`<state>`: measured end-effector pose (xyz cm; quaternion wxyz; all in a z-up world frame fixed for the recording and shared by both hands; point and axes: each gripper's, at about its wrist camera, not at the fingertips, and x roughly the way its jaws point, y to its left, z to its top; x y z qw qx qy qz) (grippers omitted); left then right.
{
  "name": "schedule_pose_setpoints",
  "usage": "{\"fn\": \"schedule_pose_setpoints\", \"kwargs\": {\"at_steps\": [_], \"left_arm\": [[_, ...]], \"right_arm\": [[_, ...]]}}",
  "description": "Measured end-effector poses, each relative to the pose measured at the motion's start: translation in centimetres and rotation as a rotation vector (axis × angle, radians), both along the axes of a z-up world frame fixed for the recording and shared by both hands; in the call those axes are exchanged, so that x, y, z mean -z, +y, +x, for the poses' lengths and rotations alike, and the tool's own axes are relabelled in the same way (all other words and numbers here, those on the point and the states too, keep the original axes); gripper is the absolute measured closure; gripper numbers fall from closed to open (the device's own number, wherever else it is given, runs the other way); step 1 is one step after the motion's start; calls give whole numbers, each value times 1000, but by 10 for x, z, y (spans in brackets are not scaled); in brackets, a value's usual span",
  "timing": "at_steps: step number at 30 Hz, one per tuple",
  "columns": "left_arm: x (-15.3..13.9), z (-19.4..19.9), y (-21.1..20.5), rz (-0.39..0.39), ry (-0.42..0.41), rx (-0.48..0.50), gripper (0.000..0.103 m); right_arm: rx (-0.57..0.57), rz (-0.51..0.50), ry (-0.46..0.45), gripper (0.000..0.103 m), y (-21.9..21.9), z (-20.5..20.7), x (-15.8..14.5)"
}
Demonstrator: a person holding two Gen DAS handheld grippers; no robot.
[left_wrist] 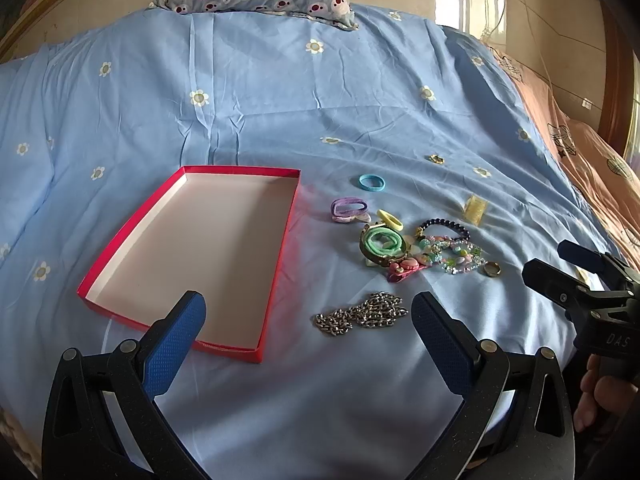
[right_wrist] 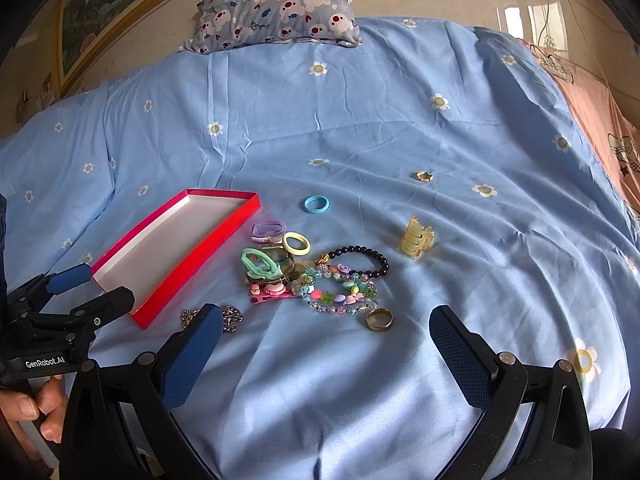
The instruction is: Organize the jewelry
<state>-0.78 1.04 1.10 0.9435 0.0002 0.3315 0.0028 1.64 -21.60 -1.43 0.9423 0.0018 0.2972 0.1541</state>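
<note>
A red shallow box (left_wrist: 192, 252) with a white inside lies open and empty on the bed; it also shows in the right wrist view (right_wrist: 168, 248). To its right lies a jewelry pile: silver chain (left_wrist: 360, 314), green hair tie (left_wrist: 382, 242), bead bracelets (left_wrist: 452, 254), gold ring (right_wrist: 379, 319), yellow claw clip (right_wrist: 417, 238), blue hair tie (right_wrist: 316, 204). My left gripper (left_wrist: 308, 312) is open and empty, just short of the chain and box. My right gripper (right_wrist: 326, 326) is open and empty, near the gold ring.
A blue flowered sheet (left_wrist: 280, 100) covers the bed. A patterned pillow (right_wrist: 280, 8) lies at the headboard. A small gold ring (right_wrist: 423, 176) lies apart, farther back. A pink blanket (left_wrist: 580, 148) runs along the right edge.
</note>
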Motion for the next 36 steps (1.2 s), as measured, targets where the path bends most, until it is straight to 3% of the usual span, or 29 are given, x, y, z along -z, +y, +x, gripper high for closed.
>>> {"fn": "schedule_pose_setpoints", "kwargs": {"at_steps": [36], "left_arm": [[9, 19, -6, -19, 43, 56, 0]], "right_arm": [[3, 7, 31, 1, 0, 13, 4]]}}
